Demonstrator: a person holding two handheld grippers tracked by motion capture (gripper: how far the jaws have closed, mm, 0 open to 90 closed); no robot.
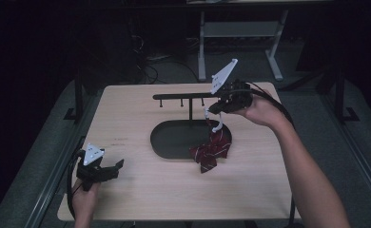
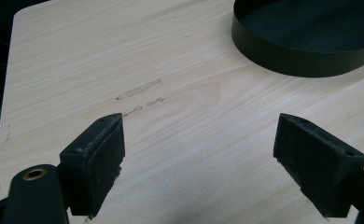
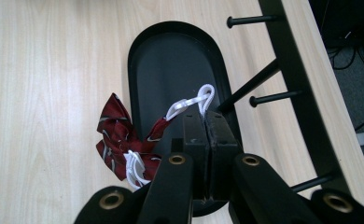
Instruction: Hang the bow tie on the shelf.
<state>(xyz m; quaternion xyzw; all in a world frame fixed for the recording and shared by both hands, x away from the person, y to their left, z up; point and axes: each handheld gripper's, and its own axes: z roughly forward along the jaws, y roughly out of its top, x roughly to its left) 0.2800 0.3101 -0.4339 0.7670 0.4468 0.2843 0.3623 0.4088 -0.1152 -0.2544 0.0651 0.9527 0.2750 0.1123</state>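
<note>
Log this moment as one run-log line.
right gripper: shut on white cord, lifting red bow tie over black tray | left gripper: open, idle above table

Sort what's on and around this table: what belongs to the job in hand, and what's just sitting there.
In the job:
- right claw, shut on the white cord
- red striped bow tie hanging from that cord
- black peg rack
- oval black tray under it

Just there:
- left claw, open, above bare table
- white desk frame behind
- floor cables

Dark-red striped bow tie (image 1: 211,151), white cord (image 3: 189,103)
</note>
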